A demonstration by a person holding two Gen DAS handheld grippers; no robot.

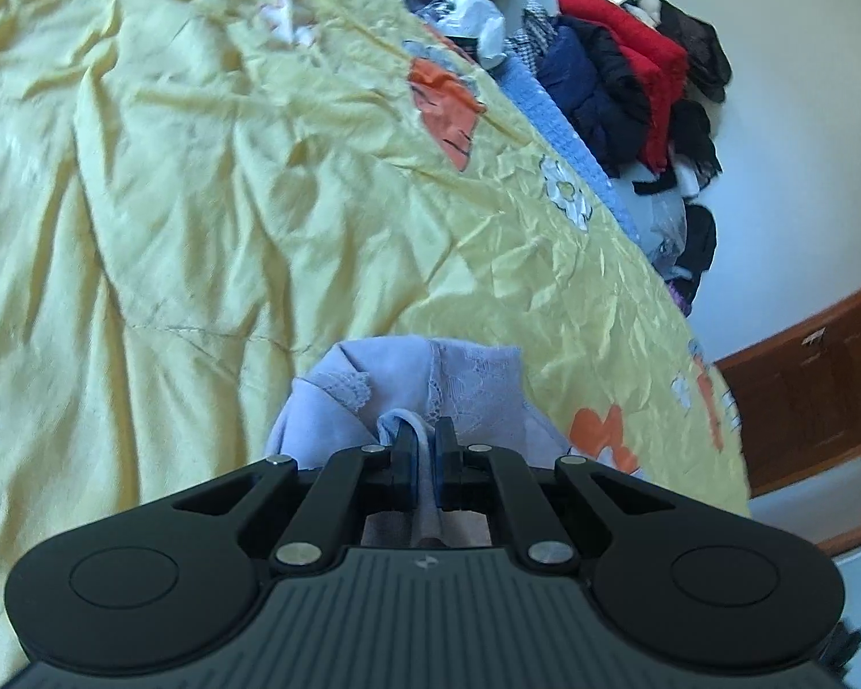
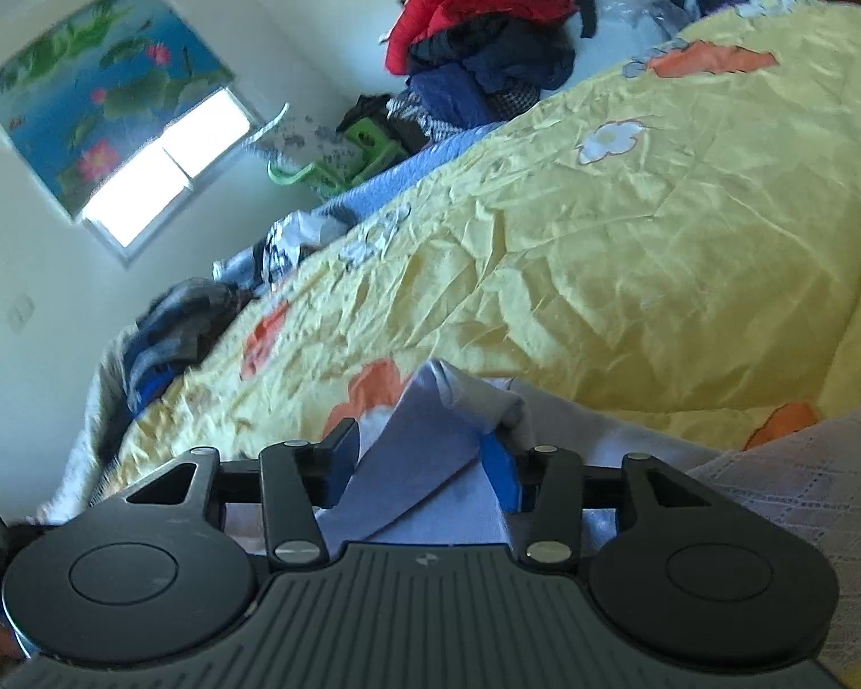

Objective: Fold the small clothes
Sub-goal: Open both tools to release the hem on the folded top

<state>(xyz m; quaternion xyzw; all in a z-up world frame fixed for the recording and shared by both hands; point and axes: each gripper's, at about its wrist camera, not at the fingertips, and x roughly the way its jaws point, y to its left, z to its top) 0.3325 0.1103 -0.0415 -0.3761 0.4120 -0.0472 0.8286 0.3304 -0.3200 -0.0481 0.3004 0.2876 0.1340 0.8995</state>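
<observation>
**Hidden, cropped and blurred parts of the scene**

Much of the lavender garment (image 1: 367, 396) is covered by the left gripper (image 1: 425, 448) body in the left wrist view, so its full outline cannot be made out. In the right wrist view its near part is likewise hidden behind the right gripper (image 2: 425, 459). The yellow quilt (image 1: 201, 201) is cut off at the left and near edges. The clothes pile (image 1: 620, 74) against the far wall is tangled, and single pieces cannot be told apart. The floral blind (image 2: 97, 92) is blurred. A white knitted cloth (image 2: 803, 494) is cropped at the right edge.
</observation>
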